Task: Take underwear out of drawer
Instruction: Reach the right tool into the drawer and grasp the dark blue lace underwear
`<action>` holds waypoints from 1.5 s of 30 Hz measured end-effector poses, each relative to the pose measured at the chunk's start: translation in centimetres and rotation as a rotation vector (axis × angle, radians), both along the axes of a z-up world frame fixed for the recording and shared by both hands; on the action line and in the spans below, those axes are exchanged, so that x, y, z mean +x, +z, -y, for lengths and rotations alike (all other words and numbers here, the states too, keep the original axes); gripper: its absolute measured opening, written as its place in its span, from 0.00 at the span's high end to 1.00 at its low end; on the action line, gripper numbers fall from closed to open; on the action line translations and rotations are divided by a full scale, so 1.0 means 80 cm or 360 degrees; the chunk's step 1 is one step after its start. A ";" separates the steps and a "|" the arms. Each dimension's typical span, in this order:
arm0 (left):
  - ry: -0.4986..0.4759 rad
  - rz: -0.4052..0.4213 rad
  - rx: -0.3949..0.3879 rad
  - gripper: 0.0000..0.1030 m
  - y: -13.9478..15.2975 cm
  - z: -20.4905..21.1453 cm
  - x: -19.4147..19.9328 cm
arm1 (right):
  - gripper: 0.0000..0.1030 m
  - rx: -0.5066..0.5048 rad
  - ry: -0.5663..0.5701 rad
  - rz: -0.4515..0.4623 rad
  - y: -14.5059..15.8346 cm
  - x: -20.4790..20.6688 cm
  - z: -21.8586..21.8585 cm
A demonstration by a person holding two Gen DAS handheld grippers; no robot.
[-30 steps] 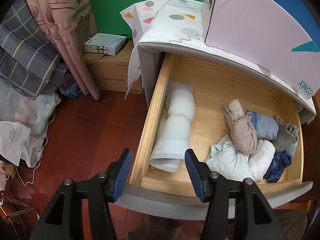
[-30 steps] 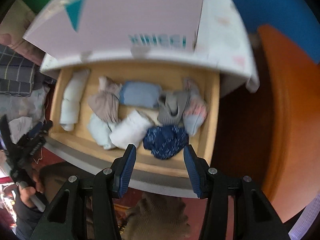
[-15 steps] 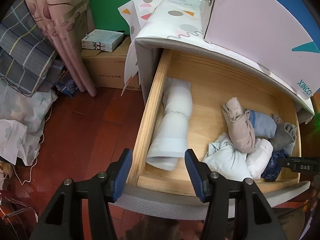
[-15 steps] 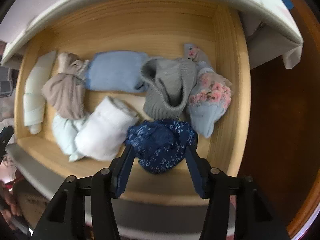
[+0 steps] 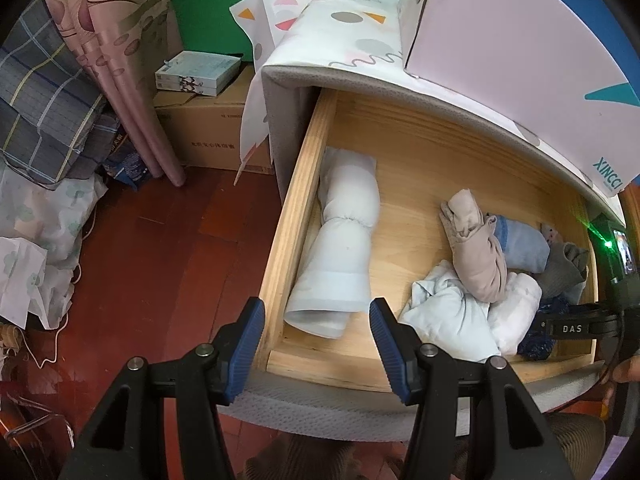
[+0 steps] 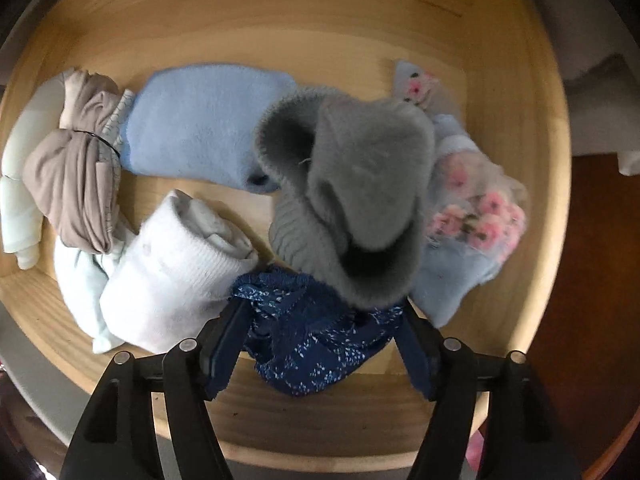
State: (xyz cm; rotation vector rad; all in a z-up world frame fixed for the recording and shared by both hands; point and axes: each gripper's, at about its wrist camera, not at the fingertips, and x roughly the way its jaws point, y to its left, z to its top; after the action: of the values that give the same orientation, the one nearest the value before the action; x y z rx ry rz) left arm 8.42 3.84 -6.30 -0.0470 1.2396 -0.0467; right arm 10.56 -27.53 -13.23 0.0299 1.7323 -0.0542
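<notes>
My right tongs (image 6: 320, 336) stood down in the open pale wooden drawer (image 6: 360, 12), and their jaws had just been opening wider. The crumpled dark blue underwear with small white specks (image 6: 316, 344) lay between the fingers at the front of the drawer, but I judged the pads were not yet pressing it. My left tongs (image 5: 316, 344) hung partly open over the front left corner of the drawer and held nothing.

What could go wrong: the fluffy grey knitted sock (image 6: 352, 200) lay partly over the back edge of the underwear, so closing now could pinch both. The thick white rolled cloth (image 6: 172, 264) touched it on the left and could be dragged too. The underwear looked thin and lacy, so it could slip out if only a loose fold was caught.

The pale blue fleece bundle (image 6: 200, 120) looked soft, and the beige knotted garment (image 6: 76, 184) smooth.
</notes>
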 end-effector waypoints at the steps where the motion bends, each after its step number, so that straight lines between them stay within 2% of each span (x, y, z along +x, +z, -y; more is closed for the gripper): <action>1: 0.0001 -0.0007 -0.0008 0.46 -0.001 0.000 0.001 | 0.33 -0.0005 0.0012 -0.0014 -0.003 0.001 -0.002; 8: 0.0023 -0.0022 -0.0027 0.46 -0.003 -0.003 0.001 | 0.35 -0.0014 0.0054 -0.0064 -0.017 0.015 -0.019; 11: 0.0024 -0.0019 -0.0018 0.46 -0.002 -0.002 0.000 | 0.43 0.0004 0.0045 -0.0057 -0.024 0.008 -0.022; 13: 0.0027 -0.0018 -0.0017 0.46 -0.002 -0.001 0.000 | 0.57 0.0008 0.0060 -0.0053 -0.025 0.003 -0.027; 19: 0.0029 -0.0015 -0.0011 0.46 -0.001 -0.001 -0.001 | 0.67 0.0001 -0.0003 -0.0044 -0.028 -0.009 -0.023; 32: 0.0023 -0.0026 -0.0055 0.46 -0.003 -0.005 0.001 | 0.69 -0.0032 -0.0212 0.0133 -0.004 -0.041 -0.013; 37: 0.0012 -0.0088 -0.0106 0.46 -0.008 -0.007 0.010 | 0.69 0.0086 -0.0330 0.0197 -0.005 -0.061 -0.002; 39: 0.0008 -0.0088 -0.0068 0.46 -0.008 -0.004 0.019 | 0.69 0.0131 -0.0372 0.0198 -0.008 -0.064 0.005; 42: -0.0032 -0.0100 -0.0012 0.46 -0.008 0.003 0.031 | 0.69 0.0105 -0.0329 0.0199 -0.011 -0.060 0.007; 43: -0.0042 -0.0102 -0.0009 0.46 -0.007 0.006 0.035 | 0.69 0.0090 -0.0310 0.0197 -0.005 -0.059 0.017; 45: -0.0073 -0.0107 0.0004 0.46 -0.006 0.014 0.046 | 0.69 0.0058 -0.0279 0.0193 0.003 -0.049 0.006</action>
State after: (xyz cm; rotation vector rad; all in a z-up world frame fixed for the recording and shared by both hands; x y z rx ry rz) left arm 12.07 2.68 -6.81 -0.0181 1.3079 -0.0839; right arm 6.65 -28.02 -12.96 0.2083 1.6057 -0.1470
